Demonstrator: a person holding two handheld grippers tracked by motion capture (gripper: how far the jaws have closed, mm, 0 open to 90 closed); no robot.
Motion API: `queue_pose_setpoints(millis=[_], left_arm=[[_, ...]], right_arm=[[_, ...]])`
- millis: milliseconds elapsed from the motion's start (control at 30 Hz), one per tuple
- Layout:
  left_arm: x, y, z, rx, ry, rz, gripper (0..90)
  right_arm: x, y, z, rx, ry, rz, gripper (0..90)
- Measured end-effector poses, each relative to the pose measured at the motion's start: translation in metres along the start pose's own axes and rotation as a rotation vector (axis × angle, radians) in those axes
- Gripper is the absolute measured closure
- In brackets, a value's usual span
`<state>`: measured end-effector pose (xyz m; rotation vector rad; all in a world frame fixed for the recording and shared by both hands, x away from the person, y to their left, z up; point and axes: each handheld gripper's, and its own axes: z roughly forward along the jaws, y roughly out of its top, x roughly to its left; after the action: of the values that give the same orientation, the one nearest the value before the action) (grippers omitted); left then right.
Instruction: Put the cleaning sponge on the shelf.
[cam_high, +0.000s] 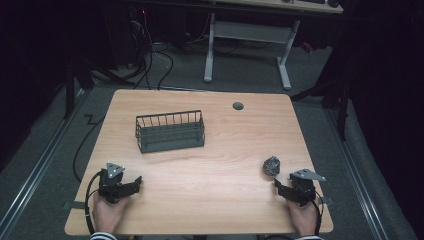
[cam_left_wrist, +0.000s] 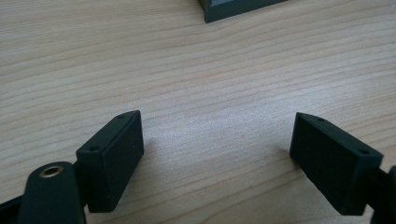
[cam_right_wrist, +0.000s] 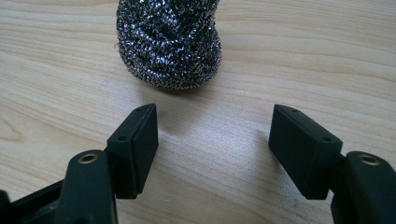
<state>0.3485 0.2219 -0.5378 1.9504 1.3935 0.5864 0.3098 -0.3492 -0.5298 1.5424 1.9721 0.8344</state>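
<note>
Both hands are resting at the near edge of the wooden table (cam_high: 200, 175), the left gripper (cam_high: 131, 184) lying with its jaws spread wide over bare wood and nothing between them. Over at the near right, the right gripper (cam_high: 278, 186) is sitting with its jaws parted and empty, pointing at the steel wool scourer (cam_high: 271, 165), which is standing on the tabletop just beyond the fingertips (cam_right_wrist: 140, 140) and not touching them. Farther back, left of centre, the dark wire basket (cam_high: 170, 131) is standing upright and apparently holding nothing, well apart from the scourer.
</note>
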Motion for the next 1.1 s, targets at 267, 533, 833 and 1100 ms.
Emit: queue_pose_setpoints(millis=[267,533,833,1100], left_arm=[[0.000,0.000,0.000,-0.001,0.007,-0.002,19.2],[0.000,0.004,0.003,-0.008,0.006,-0.027,23.3],[-0.003,0.004,0.001,-0.016,-0.032,-0.042,28.5],[-0.005,0.010,-0.010,-0.038,-0.068,-0.057,28.8]], right_arm=[[0.001,0.000,0.000,-0.001,-0.002,-0.004,33.4],[0.001,0.000,0.000,0.000,-0.003,-0.005,32.6],[0.001,0.000,0.000,0.000,-0.004,-0.004,32.0],[0.001,0.000,0.000,0.002,-0.004,-0.005,31.9]])
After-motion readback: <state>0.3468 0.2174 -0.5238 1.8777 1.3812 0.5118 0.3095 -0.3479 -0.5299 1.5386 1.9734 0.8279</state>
